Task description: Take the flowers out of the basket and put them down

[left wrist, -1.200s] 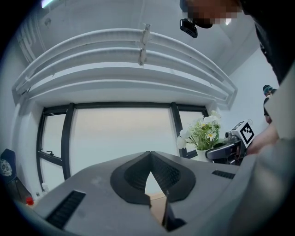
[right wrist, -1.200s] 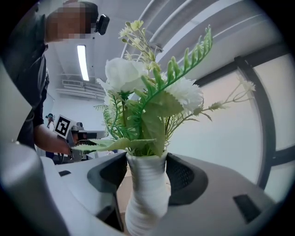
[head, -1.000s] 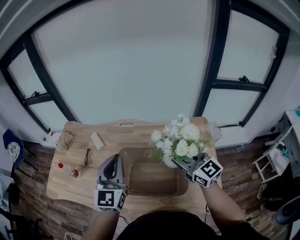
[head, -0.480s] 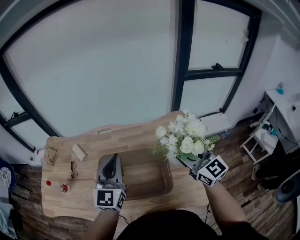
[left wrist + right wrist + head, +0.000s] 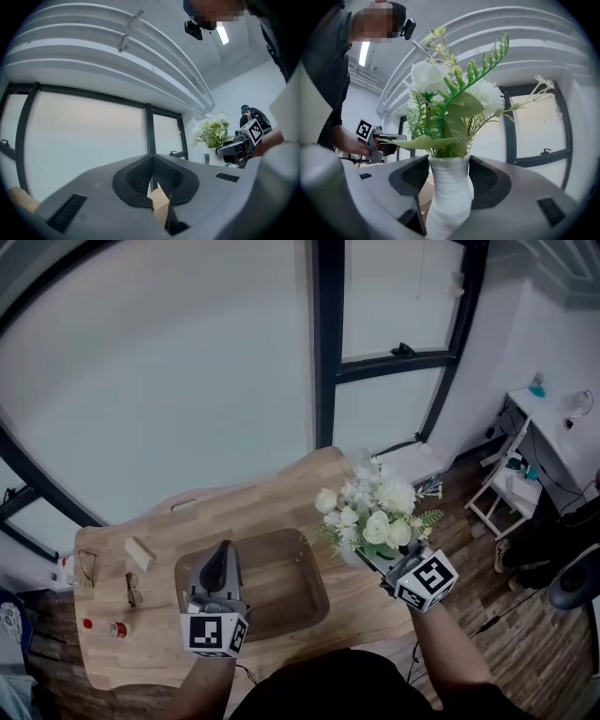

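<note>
1. White ribbed vase [image 5: 447, 201] with the flowers [image 5: 440, 93] sits pinched at its neck between the jaws of the right tool [image 5: 449, 176], which press on it from both sides.
2. From the head view, the flowers [image 5: 375, 517] are outside the basket [image 5: 253, 538], to its right and over the near right part of the table [image 5: 234, 507]. I cannot tell whether the vase base touches the wood.
3. The left tool [image 5: 221, 563] hangs over the basket's left side. Its own view shows its jaws [image 5: 152, 176] pressed together with nothing between them.
4. Risks, as I judge them:
   - The grip is high on a smooth, narrowing neck, so the vase may slide down or swing if the jaws ease too early.
   - The bouquet looks top-heavy, so a tilted set-down could tip it.
   - The table's right edge is near, and a placement too far right leaves the base partly unsupported.
   - The blooms hide the base from the head view, so contact is hard to judge.
5. The glasses [image 5: 131, 589] and bottle [image 5: 103, 627] lie well apart on the left, out of the way.
</note>
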Available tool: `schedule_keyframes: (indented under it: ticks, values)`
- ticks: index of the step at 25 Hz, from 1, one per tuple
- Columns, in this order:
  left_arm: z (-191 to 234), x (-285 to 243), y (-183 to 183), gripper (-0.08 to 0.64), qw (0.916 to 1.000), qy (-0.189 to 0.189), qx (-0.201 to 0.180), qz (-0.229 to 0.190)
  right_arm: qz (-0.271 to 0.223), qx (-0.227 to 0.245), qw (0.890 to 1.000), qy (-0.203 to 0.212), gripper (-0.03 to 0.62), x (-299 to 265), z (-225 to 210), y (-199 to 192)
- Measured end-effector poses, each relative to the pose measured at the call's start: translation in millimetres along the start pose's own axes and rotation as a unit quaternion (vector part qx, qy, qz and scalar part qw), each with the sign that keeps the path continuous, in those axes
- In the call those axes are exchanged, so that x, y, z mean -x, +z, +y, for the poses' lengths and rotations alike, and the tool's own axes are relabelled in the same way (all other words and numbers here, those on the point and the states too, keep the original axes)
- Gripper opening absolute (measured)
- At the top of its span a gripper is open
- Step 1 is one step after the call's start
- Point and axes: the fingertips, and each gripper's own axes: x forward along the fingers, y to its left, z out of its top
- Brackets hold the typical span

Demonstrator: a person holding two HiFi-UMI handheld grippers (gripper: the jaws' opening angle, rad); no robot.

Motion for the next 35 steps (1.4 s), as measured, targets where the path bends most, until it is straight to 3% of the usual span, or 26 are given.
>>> schedule_keyframes:
  ticks: [9,35]
  values:
    - [2,2,-20,0.005,0.9995,0.007,-0.004,0.030,0.025,0.011,1.000,-0.013,0.284,0,-9,-42]
    - [24,36,-88,0.005,0.9925,0.055,-0.020,0.107,0.070,-0.039,0.997,0.001,0.284,-35,-3,-193]
